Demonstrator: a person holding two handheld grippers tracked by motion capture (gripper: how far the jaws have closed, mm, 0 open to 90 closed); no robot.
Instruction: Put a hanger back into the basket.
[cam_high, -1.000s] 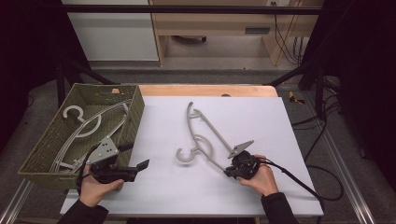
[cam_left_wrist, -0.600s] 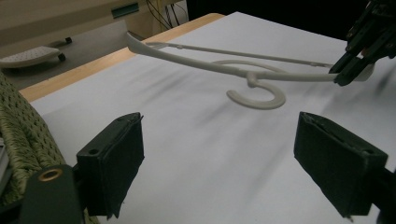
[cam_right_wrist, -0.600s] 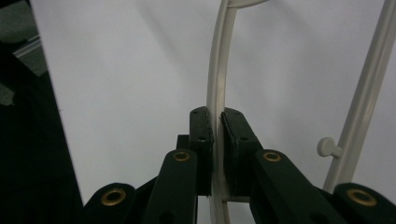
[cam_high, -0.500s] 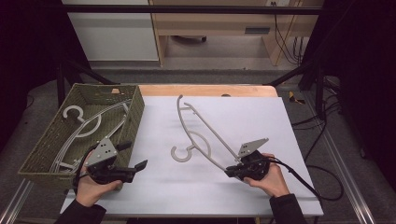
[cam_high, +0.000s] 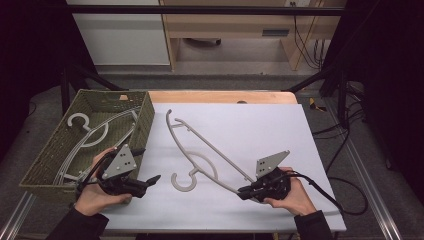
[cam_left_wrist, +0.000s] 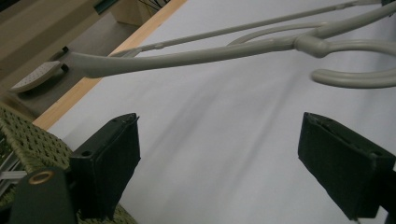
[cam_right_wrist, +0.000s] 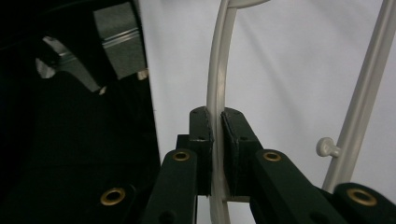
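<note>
A grey clothes hanger (cam_high: 200, 152) is gripped at one end of its curved arm by the right gripper (cam_high: 245, 192), whose jaws are pressed shut on the thin bar, as is seen in the right gripper view (cam_right_wrist: 215, 135). The hanger is stretched over the white surface (cam_high: 260, 130) from the gripper at the near right towards the far left, with its hook (cam_high: 182, 181) lying towards the near side between the two grippers. The left gripper (cam_high: 152, 180) is held just beside the near corner of the olive woven basket (cam_high: 55, 155), with its jaws spread wide and nothing between them; the hanger is well apart from them. More grey hangers (cam_high: 92, 135) are seen lying inside the basket.
</note>
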